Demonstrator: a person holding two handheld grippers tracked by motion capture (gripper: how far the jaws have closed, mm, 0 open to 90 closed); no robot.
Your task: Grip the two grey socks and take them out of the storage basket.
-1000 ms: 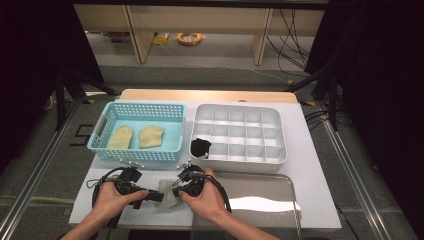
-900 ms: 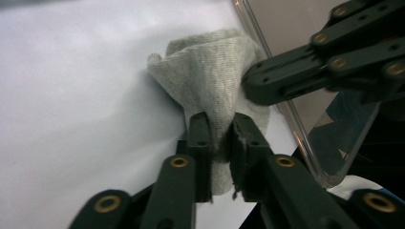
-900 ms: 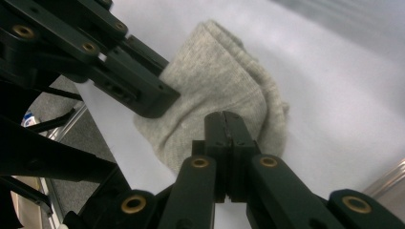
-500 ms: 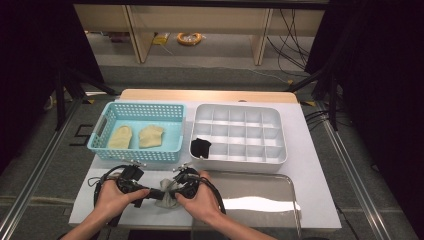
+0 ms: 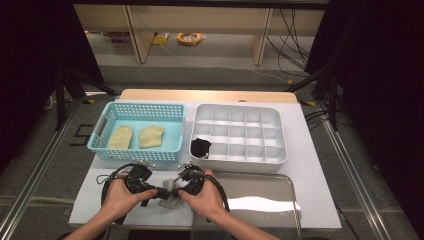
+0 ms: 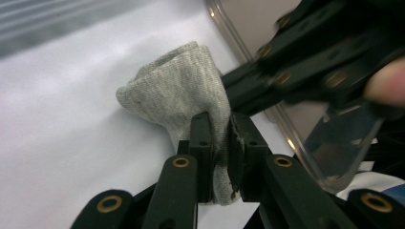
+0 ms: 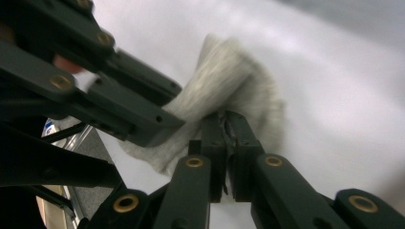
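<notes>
Both claws meet over one small grey sock [image 6: 186,90] at the near edge of the white tabletop [image 5: 320,165]. The left claw [image 6: 220,143] is clenched on a fold of the sock, its two black jaws pressed together with knit fabric squeezed between them. The right claw [image 7: 223,138] is likewise clamped on the sock, pinching another fold, with the rest of the fabric bunched up just beyond its tips. From above, the left claw [image 5: 159,191] and right claw [image 5: 176,191] point at each other with the sock [image 5: 173,201] crumpled between them, touching the tabletop.

Just to the right of the sock lies a shiny metal tray [image 5: 280,182], its rounded corner close by the claws. Beyond the sock, to the left, sits a blue basket [image 5: 100,131] holding two pale yellow socks [image 5: 120,136] side by side. Beyond the sock, to the right, is a white divided box [image 5: 280,150] with a black sock [image 5: 200,147] in its near-left compartment.
</notes>
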